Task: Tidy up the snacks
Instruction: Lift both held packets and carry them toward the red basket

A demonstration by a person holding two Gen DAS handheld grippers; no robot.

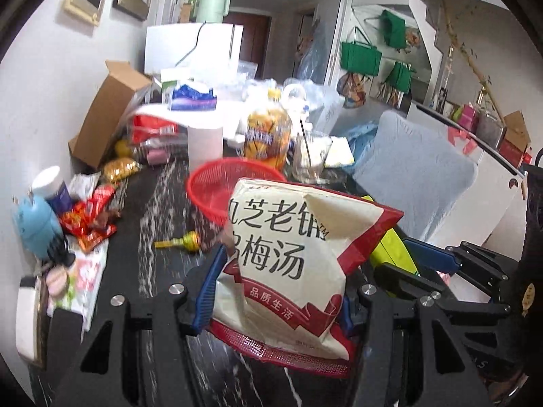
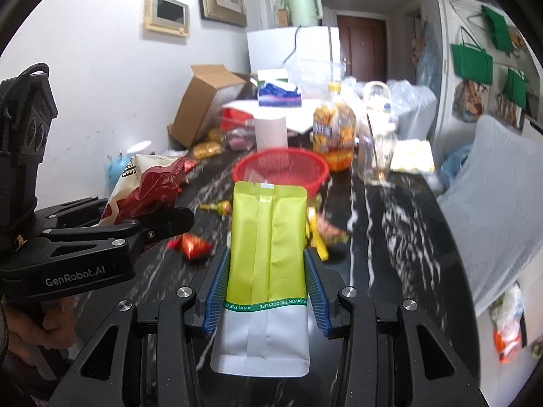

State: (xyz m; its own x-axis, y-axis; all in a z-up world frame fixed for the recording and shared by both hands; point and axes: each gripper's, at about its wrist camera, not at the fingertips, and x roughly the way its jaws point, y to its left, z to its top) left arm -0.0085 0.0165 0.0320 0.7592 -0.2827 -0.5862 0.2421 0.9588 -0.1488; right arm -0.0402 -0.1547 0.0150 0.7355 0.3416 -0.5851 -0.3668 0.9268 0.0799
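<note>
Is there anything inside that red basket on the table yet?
The red basket looks empty in the right wrist view, though its front rim covers part of the bottom. In the left wrist view the white and red bag in the left gripper covers its near side.

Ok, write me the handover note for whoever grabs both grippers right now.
Left gripper: shut on the white and red snack bag, held above the table.
Right gripper: shut on the lime-green and silver pouch, fingers pressing on both of its edges.
Red basket: straight ahead on the dark marble table; it looks empty from here.
Done: both packs picked up. Nothing looks sorted yet.
Left: probably drop both packs in the basket, then collect the loose red packets, the yellow wrapped sweets and the small packets by the wall.
</note>
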